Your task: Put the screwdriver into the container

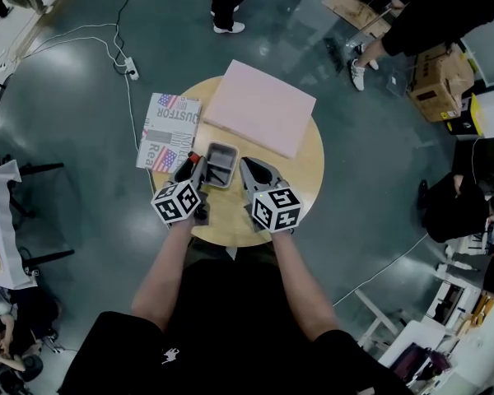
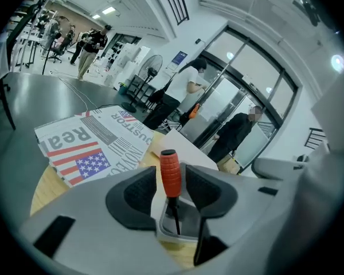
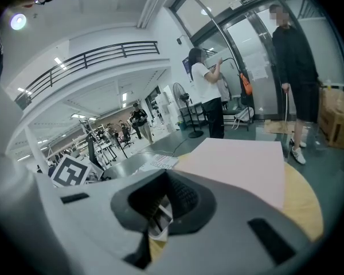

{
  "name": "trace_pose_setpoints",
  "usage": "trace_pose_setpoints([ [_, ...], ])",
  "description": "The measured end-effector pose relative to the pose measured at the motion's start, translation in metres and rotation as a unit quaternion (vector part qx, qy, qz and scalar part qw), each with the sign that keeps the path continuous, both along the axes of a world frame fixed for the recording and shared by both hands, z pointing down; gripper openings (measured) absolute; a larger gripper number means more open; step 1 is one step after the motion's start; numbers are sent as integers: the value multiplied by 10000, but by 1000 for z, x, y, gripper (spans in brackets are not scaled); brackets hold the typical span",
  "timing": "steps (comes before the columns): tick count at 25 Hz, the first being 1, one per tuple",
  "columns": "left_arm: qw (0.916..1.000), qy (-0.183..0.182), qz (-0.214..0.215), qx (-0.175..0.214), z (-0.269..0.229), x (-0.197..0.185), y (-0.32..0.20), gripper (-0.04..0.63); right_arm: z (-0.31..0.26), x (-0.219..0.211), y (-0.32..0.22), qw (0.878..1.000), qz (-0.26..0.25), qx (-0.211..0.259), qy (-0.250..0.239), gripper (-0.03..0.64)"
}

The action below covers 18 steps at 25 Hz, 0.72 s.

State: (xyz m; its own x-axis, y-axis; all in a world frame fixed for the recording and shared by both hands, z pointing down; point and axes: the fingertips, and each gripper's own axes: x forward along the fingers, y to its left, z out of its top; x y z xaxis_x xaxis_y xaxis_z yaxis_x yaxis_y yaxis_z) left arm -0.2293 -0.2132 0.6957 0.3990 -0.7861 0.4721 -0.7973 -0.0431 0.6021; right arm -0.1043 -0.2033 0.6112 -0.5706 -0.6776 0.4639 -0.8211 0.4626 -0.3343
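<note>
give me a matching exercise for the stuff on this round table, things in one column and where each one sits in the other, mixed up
Things
1 red-handled screwdriver
2 pale pink flat sheet
3 flag-printed newspaper
4 grey rectangular plastic container

Places
a hanging over the round wooden table's left edge
b upright between the left claw's pads
c far side of the table
d mid-table, nearer the person than the pink sheet

Pairs: 1-b, 2-c, 3-a, 4-d
</note>
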Motion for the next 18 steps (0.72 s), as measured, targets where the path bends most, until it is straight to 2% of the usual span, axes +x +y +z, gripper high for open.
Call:
trace_pose_setpoints([
  [10,9992,-280,285,50,-2,-5,1,175,-2,-4,-2,10000,-9,43,10,2],
  [13,9967,-627,488,169,-7,-5,3,175,-4,-4,-2,9999,-67,101,62,2],
  [18,9877,-1319,710,450,-29,-9,10,175,-14,1,-4,9993,-199,270,133,2],
])
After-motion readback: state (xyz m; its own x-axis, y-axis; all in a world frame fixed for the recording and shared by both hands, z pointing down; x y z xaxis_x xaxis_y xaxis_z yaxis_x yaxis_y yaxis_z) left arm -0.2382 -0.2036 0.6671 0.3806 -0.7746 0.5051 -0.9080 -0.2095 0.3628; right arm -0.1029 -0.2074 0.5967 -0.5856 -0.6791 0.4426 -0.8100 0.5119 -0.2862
